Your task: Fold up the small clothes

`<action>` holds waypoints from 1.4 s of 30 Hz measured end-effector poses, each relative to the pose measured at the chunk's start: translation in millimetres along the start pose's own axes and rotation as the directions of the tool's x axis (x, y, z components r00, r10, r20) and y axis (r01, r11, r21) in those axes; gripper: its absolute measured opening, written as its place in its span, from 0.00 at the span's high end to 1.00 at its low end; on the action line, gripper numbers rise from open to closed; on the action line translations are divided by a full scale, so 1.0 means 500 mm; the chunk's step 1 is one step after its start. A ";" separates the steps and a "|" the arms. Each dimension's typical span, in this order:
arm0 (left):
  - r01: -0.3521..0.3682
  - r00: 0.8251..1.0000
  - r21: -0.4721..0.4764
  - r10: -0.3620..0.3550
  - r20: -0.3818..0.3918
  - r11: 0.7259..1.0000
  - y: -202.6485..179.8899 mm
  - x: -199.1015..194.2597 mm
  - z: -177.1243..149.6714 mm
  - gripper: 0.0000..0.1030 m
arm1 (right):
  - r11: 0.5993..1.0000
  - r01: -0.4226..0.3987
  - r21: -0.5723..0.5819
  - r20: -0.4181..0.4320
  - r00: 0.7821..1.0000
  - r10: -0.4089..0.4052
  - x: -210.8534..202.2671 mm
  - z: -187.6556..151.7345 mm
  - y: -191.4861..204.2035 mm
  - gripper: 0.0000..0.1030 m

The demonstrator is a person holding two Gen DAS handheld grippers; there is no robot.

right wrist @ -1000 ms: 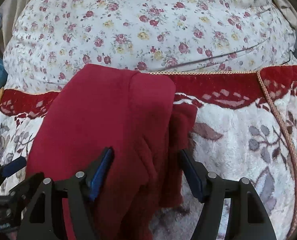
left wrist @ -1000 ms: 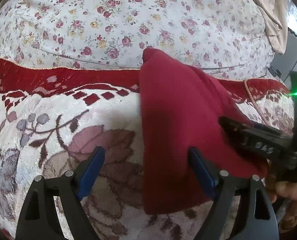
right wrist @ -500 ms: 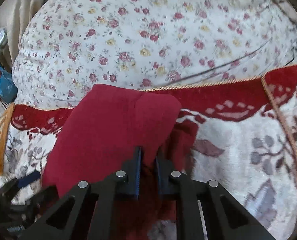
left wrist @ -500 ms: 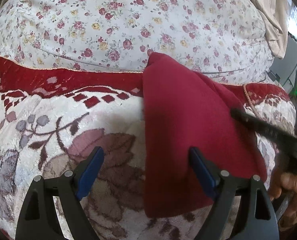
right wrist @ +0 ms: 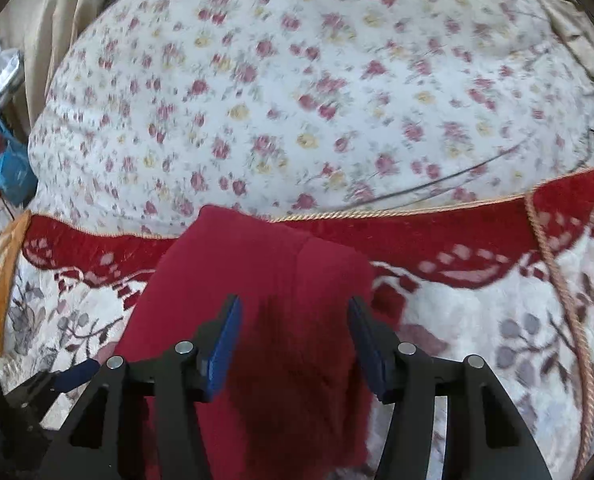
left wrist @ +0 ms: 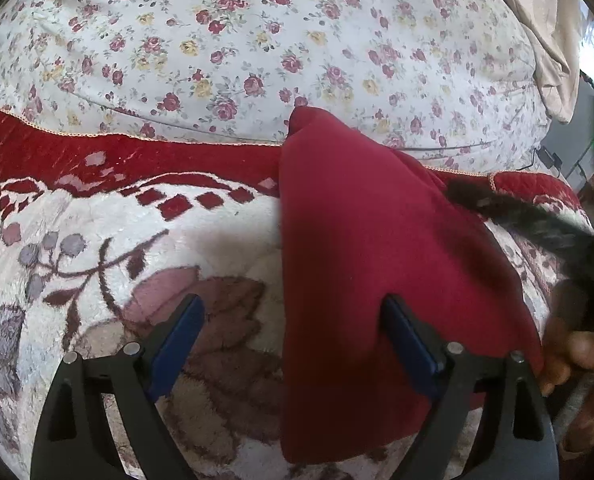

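Right gripper (right wrist: 295,322) jaws reopened off red garment (right wrist: 257,280).

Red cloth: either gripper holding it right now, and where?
Nothing is held. The red cloth lies between the right gripper's fingers, which have just been opening; the left gripper is open over its edge.

Black tool (left wrist: 293,320), blue pads (right wrist: 223,340), silver screws

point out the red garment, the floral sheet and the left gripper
red garment (left wrist: 361,240), left wrist view, its flat middle
floral sheet (left wrist: 257,40), left wrist view, bare patterned area
left gripper (left wrist: 293,320), left wrist view, midway between fingertips
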State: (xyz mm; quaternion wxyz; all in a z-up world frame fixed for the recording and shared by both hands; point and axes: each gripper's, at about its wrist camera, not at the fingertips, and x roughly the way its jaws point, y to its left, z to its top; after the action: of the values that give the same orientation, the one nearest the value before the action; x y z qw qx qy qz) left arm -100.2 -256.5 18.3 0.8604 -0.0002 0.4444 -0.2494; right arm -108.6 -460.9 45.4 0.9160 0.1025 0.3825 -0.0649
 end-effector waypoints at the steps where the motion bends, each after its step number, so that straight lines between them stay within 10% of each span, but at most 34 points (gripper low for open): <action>1: 0.000 1.000 0.002 0.000 -0.002 1.000 0.000 0.001 0.000 0.12 | 1.000 0.023 -0.005 -0.027 0.999 -0.023 0.021 -0.008 -0.002 0.46; 11: 0.012 1.000 0.010 -0.012 -0.009 1.000 -0.001 0.005 0.004 0.09 | 0.996 0.070 0.050 -0.044 0.997 -0.068 0.022 -0.049 -0.043 0.50; 22: 0.056 0.998 0.015 -0.056 -0.007 0.998 -0.003 0.006 0.003 0.07 | 0.995 0.058 0.085 -0.059 0.997 -0.053 0.007 -0.068 -0.066 0.33; 33: 0.258 0.957 -0.044 -0.262 -0.121 0.965 0.016 0.079 0.048 0.00 | 0.932 -0.242 0.269 -0.037 0.965 0.261 0.030 -0.098 -0.170 0.05; 40: 0.305 0.938 -0.057 -0.310 -0.156 0.951 0.010 0.104 0.052 0.03 | 0.914 -0.370 0.166 -0.051 0.923 0.382 0.059 -0.088 -0.112 0.15; 42: 0.317 0.934 -0.046 -0.320 -0.161 0.947 0.005 0.102 0.049 0.25 | 0.942 -0.321 0.097 -0.056 0.943 0.327 0.060 -0.086 -0.084 0.23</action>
State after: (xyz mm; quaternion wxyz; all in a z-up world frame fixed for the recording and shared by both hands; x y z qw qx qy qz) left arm -55.7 -281.7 -6.5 0.7684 -0.0596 0.5112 -0.3803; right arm -125.4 -492.7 -11.6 0.8945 0.2061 0.3897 0.0738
